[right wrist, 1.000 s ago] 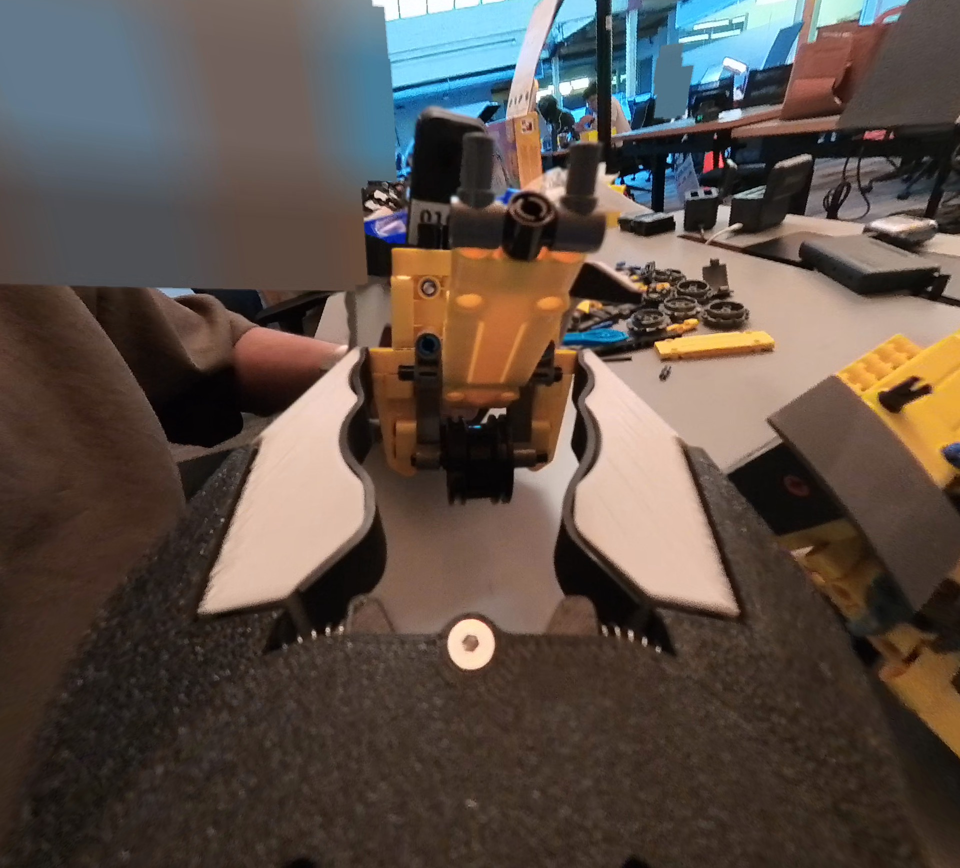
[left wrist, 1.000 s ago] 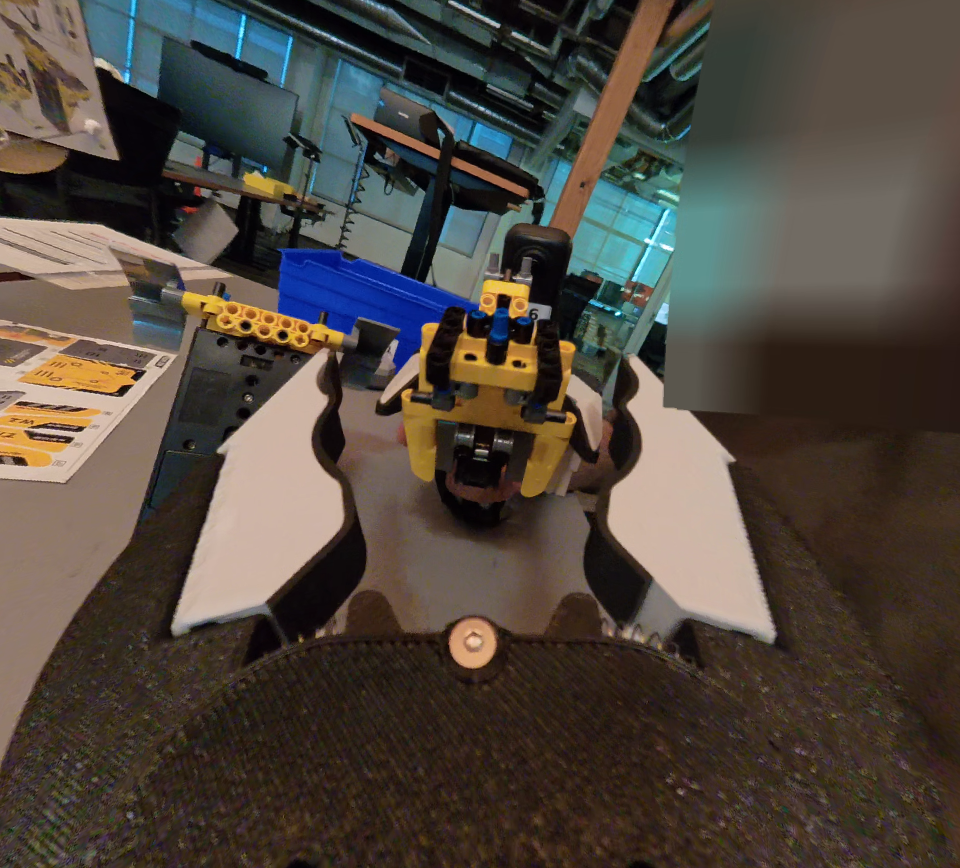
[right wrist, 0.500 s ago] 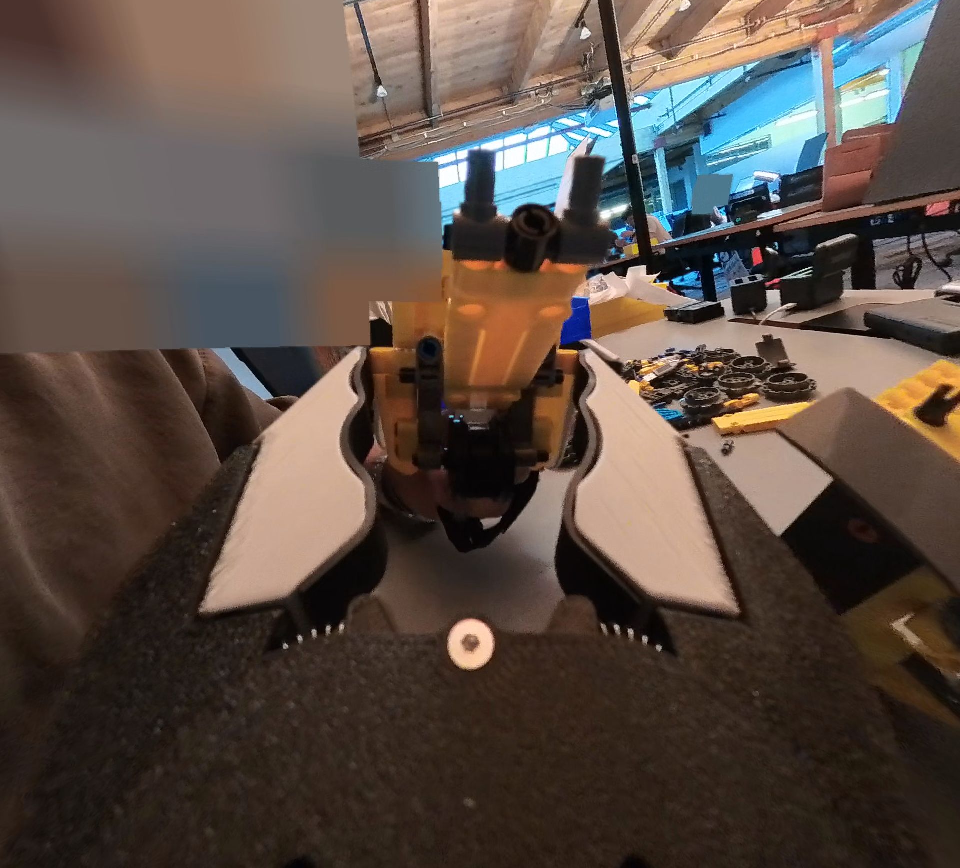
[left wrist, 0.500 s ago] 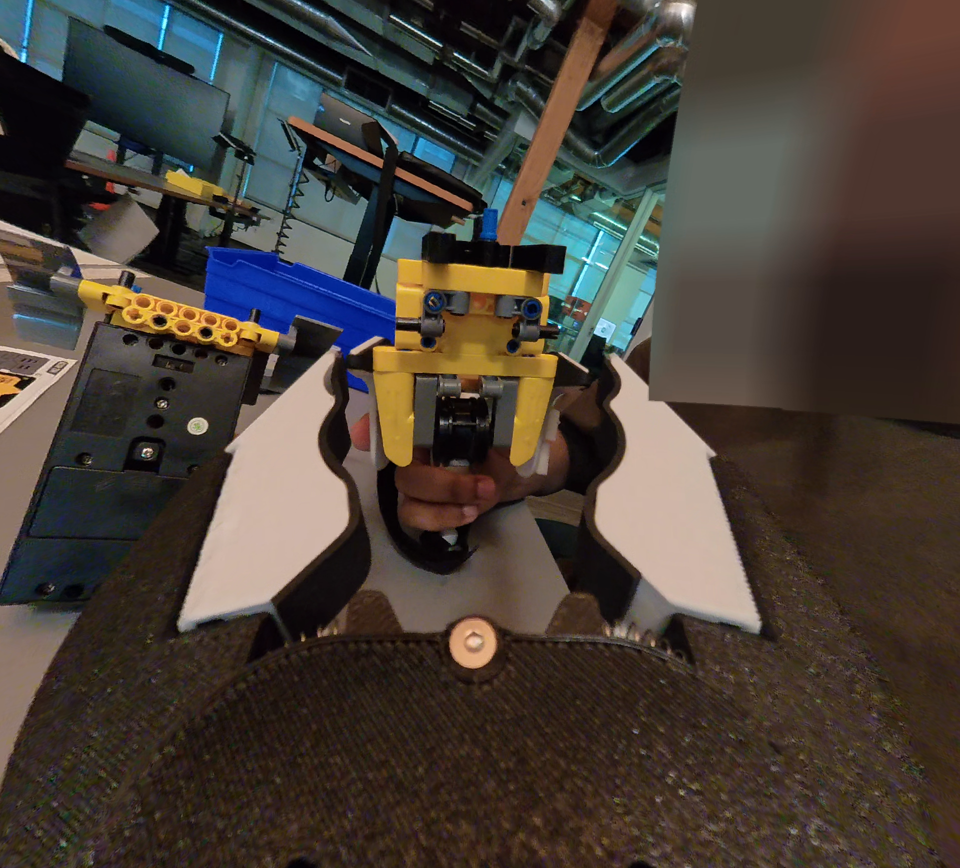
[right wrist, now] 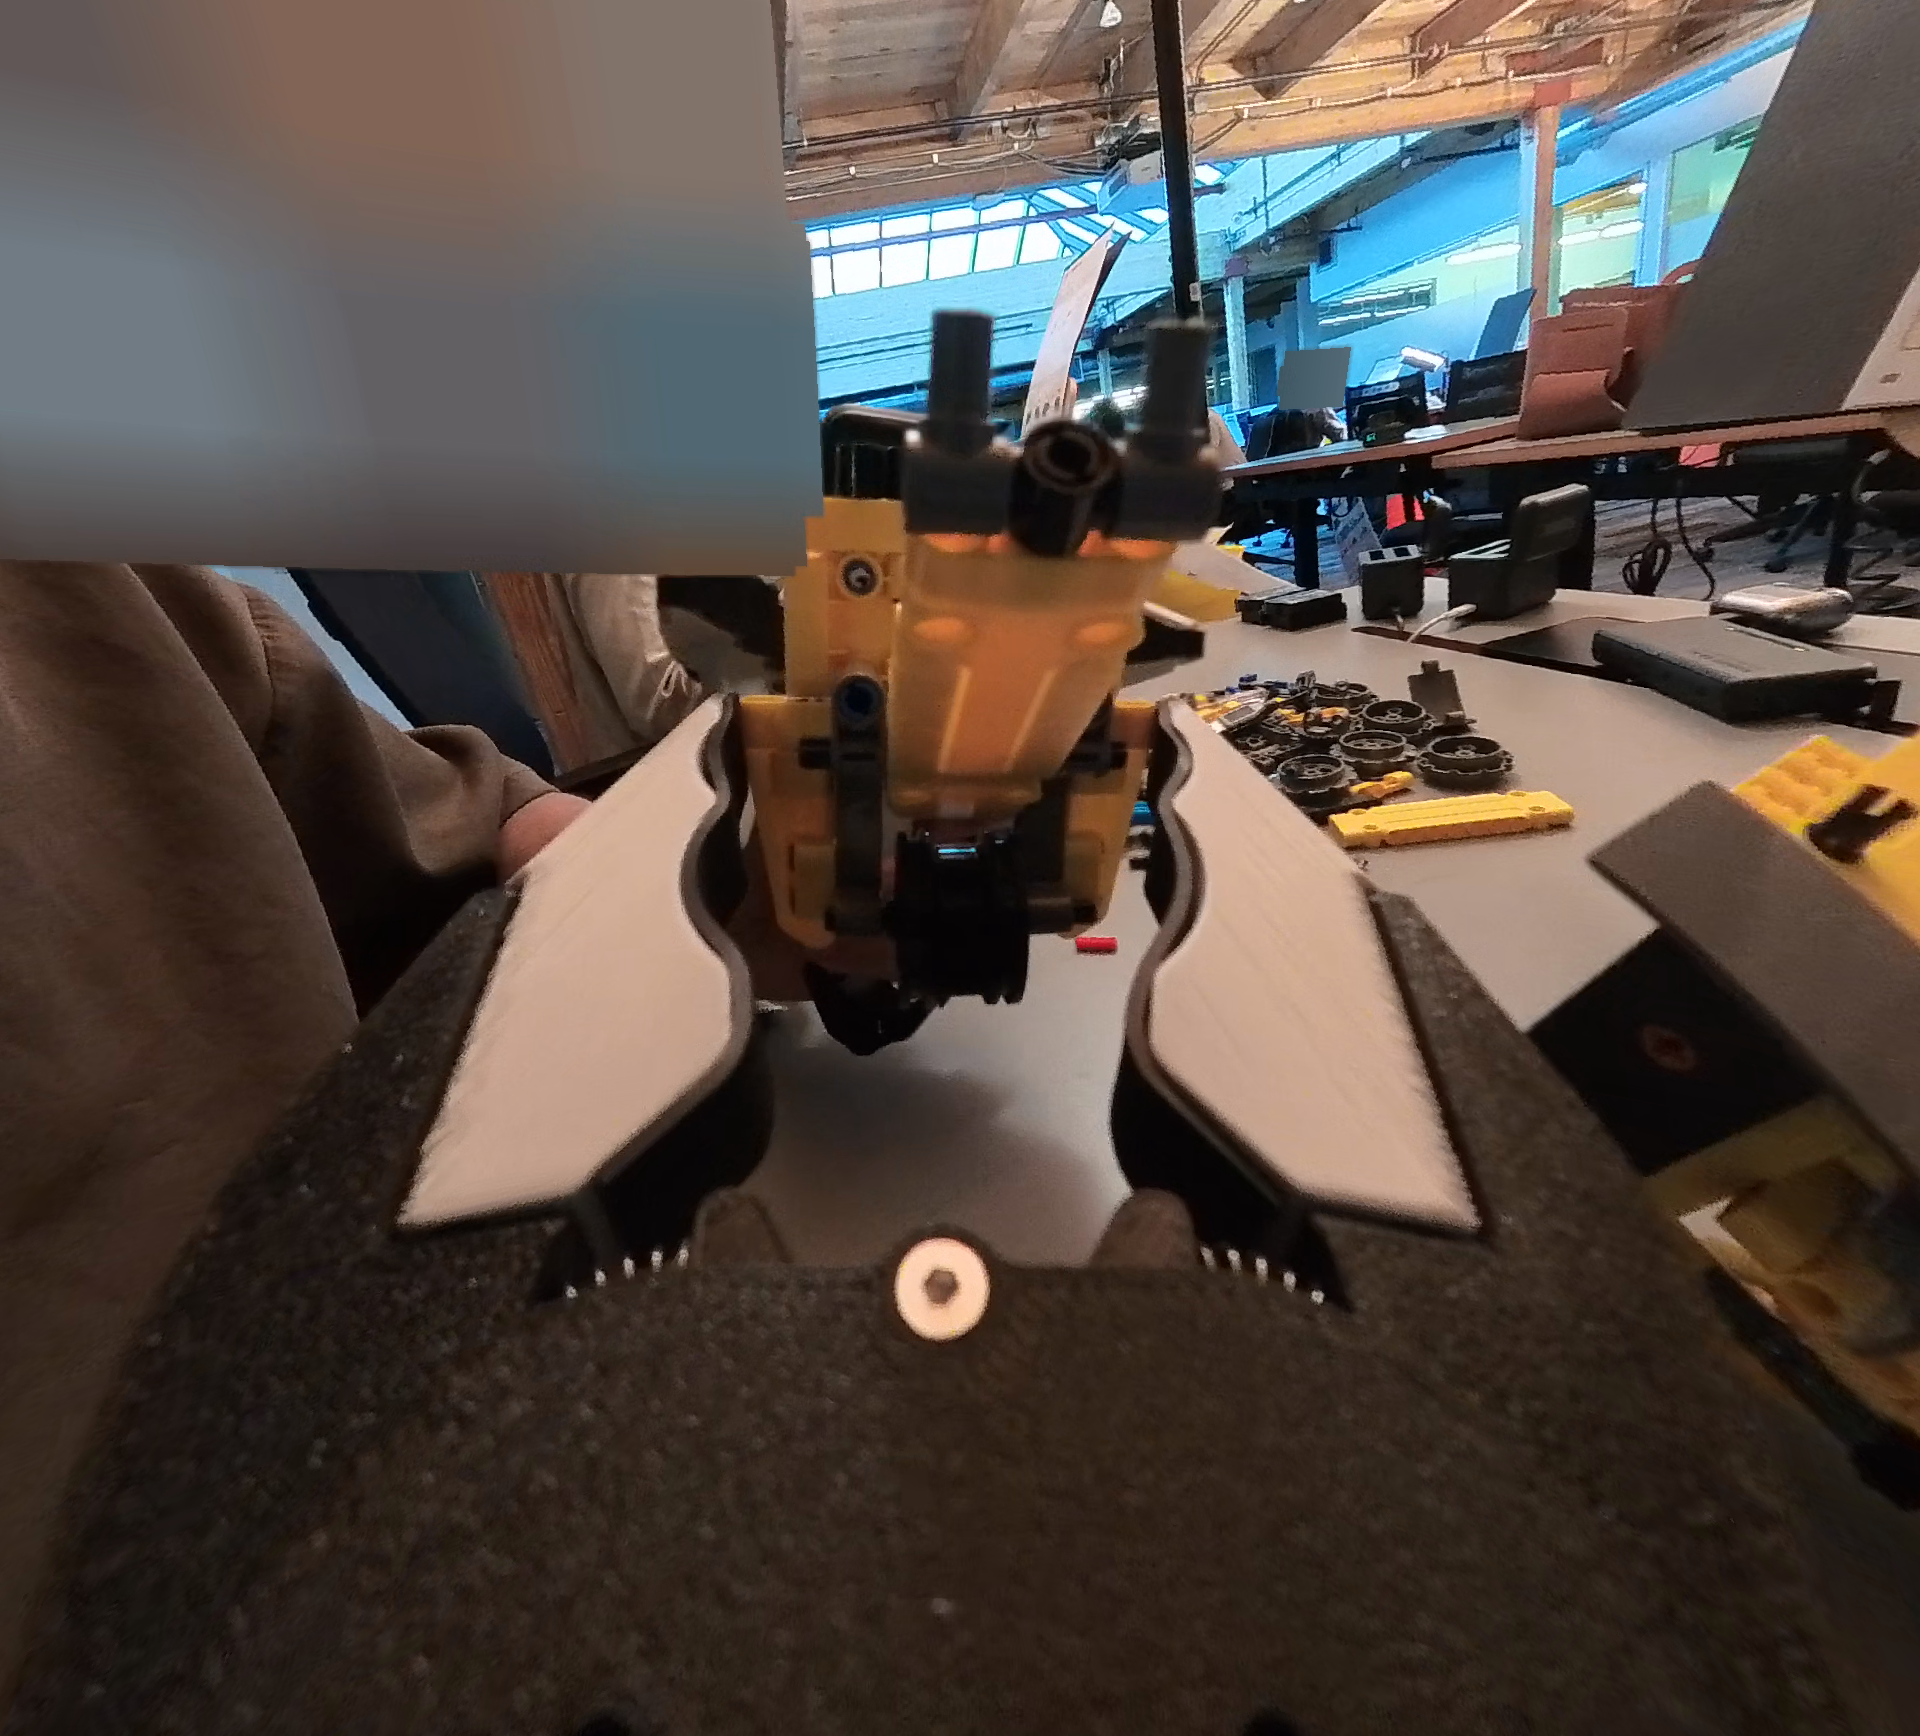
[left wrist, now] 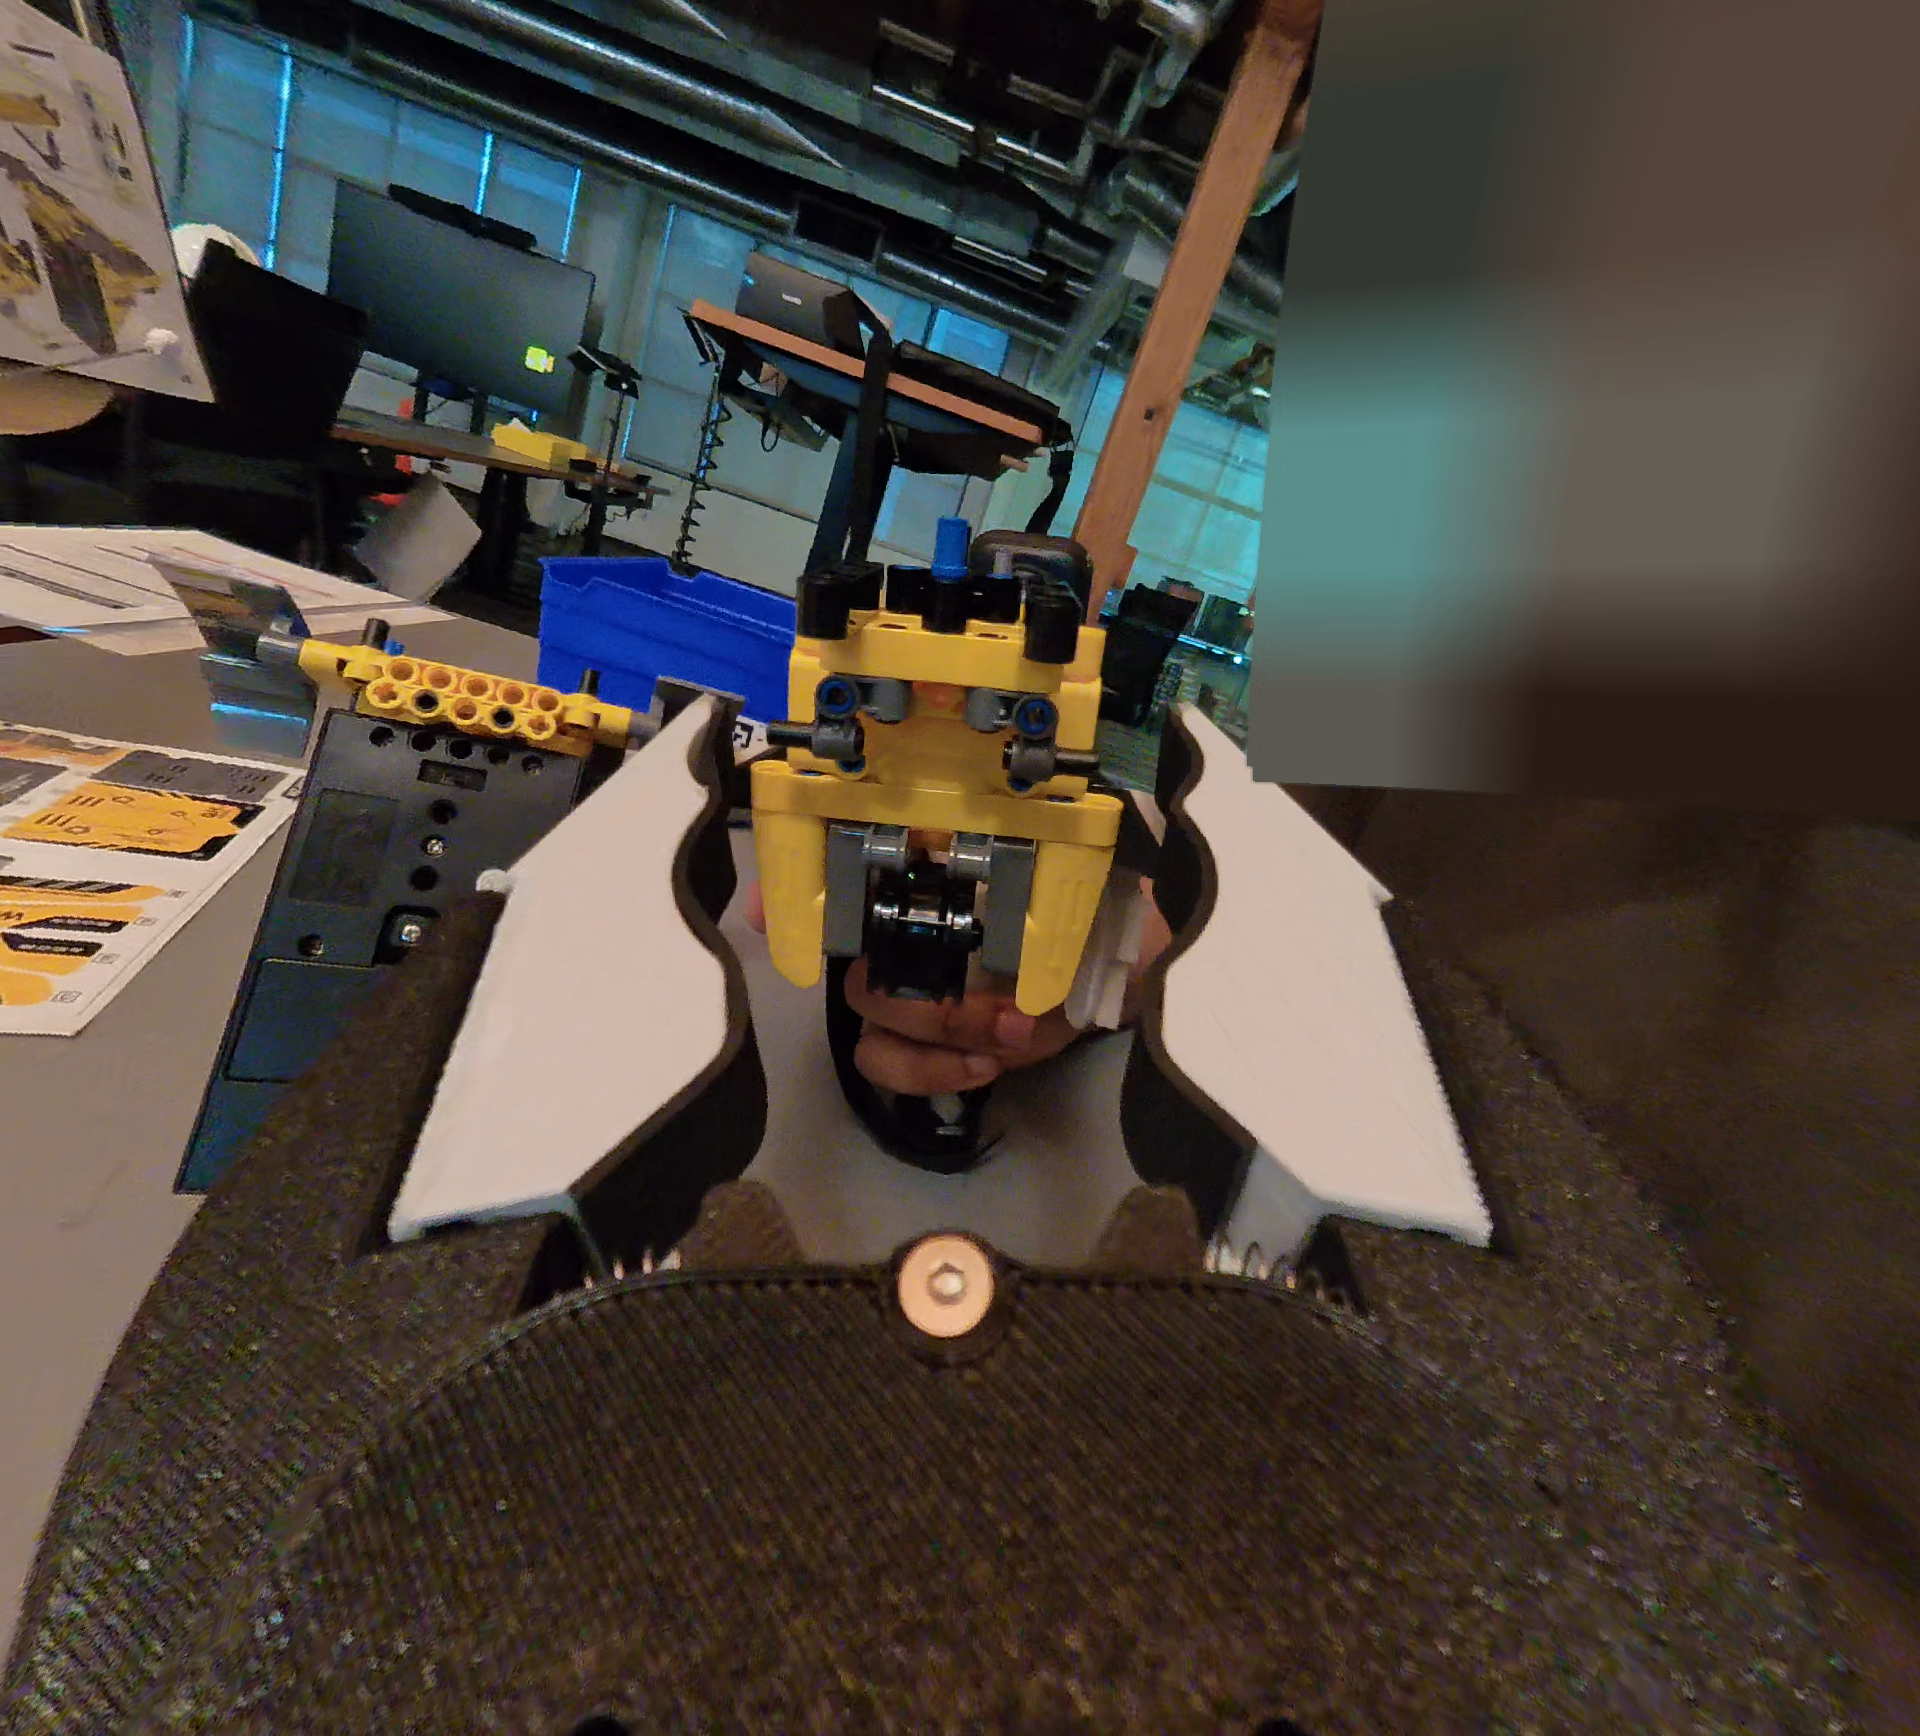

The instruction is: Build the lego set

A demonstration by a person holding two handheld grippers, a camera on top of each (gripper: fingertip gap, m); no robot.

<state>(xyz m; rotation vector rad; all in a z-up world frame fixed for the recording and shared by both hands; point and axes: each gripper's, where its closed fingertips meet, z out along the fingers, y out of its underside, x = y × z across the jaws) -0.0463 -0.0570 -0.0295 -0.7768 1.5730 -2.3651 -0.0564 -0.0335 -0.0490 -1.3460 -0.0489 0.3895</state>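
Note:
A yellow brick assembly with grey and black pins and a black wheel at its base is held above the grey table [right wrist: 1621, 751]. My right gripper [right wrist: 945, 730] is shut on it; both white fingers press on its yellow sides [right wrist: 997, 699]. In the left wrist view the same assembly [left wrist: 940, 772] faces me between the fingers of my left gripper [left wrist: 951, 720]. The left jaws stand around it with a narrow gap on each side. A person's fingers [left wrist: 935, 1032] and parts of the right gripper show behind and below it.
A black box topped by a yellow holed beam [left wrist: 395, 855] lies left of the left gripper, with a blue bin [left wrist: 665, 637] and printed sheets [left wrist: 104, 855] nearby. To the right lie black wheels [right wrist: 1351, 741], a yellow beam [right wrist: 1455, 819] and a large yellow-grey model [right wrist: 1766, 907]. My left and right fingertips are right by each other.
The left jaws have narrowed around the assembly. Both views tilted upward half a second ago and have come back down. The right gripper has kept its hold throughout.

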